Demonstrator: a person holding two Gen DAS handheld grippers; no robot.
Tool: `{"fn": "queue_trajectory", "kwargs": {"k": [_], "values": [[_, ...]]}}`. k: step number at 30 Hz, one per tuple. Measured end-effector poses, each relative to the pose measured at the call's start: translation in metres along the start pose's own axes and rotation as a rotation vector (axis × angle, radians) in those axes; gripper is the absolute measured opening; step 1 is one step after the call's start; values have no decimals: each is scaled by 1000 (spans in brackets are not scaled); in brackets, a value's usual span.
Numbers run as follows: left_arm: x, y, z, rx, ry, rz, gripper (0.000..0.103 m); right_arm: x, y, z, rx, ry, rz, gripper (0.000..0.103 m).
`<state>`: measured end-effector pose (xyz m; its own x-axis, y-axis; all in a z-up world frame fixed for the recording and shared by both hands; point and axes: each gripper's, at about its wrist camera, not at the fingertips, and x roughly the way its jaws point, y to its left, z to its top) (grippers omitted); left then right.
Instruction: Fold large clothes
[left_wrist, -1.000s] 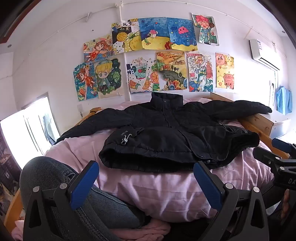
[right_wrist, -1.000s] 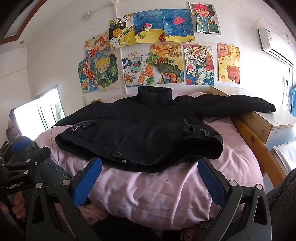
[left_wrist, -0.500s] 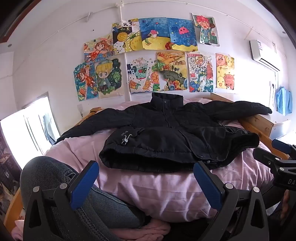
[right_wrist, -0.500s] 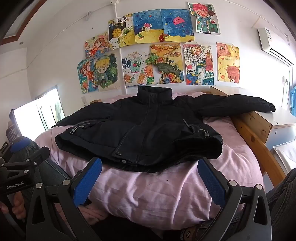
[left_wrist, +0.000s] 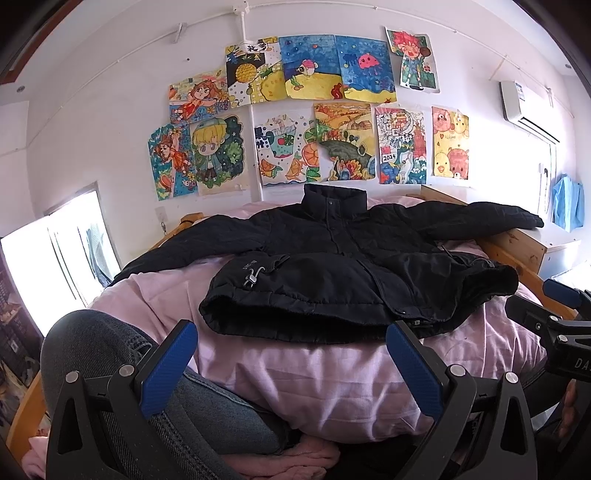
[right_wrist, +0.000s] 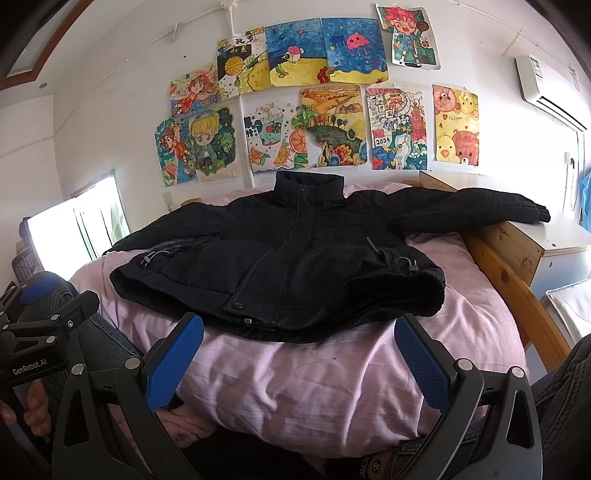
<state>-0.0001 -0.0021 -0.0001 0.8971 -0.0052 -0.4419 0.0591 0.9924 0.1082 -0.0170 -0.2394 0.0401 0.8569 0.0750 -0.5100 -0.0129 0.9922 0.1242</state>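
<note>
A black jacket (right_wrist: 295, 258) lay spread front-up on the pink-sheeted bed (right_wrist: 332, 376), collar toward a white wall (left_wrist: 92, 140) of children's drawings (right_wrist: 317, 96). The left gripper (left_wrist: 291, 362) and right gripper (right_wrist: 299, 358) hovered short of its hem, jaws wide and empty.

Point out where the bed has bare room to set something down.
Bare pink sheet runs between the jacket hem and the near edge. A smaller patch lies between the right sleeve and the wooden rail. The middle is covered.
</note>
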Motion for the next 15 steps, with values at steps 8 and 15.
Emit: {"fn": "queue_trajectory", "kwargs": {"k": [8,15], "values": [[-1,2,0,-5,0,-1,103,1,0,-2,0,0,0,102],[0,2,0,-5,1,0,103,3,1,-3,1,1,0,102]]}}
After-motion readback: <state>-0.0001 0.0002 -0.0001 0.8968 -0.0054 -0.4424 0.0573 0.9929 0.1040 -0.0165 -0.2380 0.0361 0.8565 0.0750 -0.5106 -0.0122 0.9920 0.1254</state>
